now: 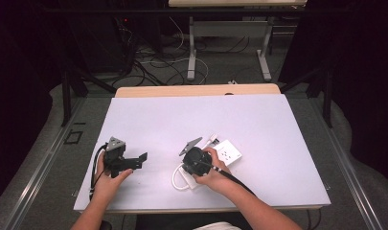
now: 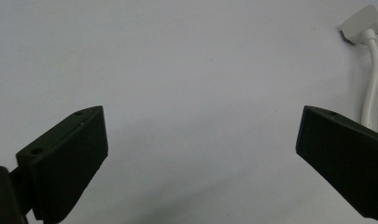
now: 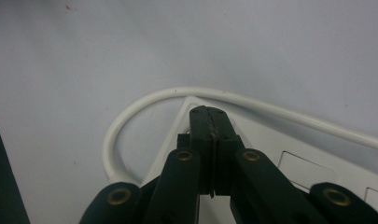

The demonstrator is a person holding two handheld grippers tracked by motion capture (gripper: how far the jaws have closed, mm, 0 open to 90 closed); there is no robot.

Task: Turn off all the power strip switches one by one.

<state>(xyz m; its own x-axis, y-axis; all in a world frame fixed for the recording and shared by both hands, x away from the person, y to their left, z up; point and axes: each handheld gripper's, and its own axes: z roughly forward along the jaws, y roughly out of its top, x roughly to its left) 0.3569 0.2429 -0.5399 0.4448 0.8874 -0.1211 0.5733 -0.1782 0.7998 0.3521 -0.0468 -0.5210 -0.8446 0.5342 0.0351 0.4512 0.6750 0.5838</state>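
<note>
A white power strip (image 1: 230, 154) lies on the white table (image 1: 191, 120), running slantwise under the person's right hand. Its white cable (image 1: 176, 179) loops out from the near end. My right gripper (image 1: 188, 173) hovers over that end. In the right gripper view its jaws (image 3: 208, 113) are pressed together with nothing visible between them, just above the strip's corner (image 3: 270, 140), and the cable (image 3: 130, 112) curls around it. My left gripper (image 1: 138, 162) rests at the table's left front. Its jaws (image 2: 203, 116) stand wide apart over bare table, with a white plug (image 2: 361, 25) and cable (image 2: 373, 84) beyond them.
The table's far edge shows a wooden strip (image 1: 196, 90). Beyond it lie floor cables (image 1: 158, 67) and the legs of another table (image 1: 192, 52). Dark curtains close in both sides.
</note>
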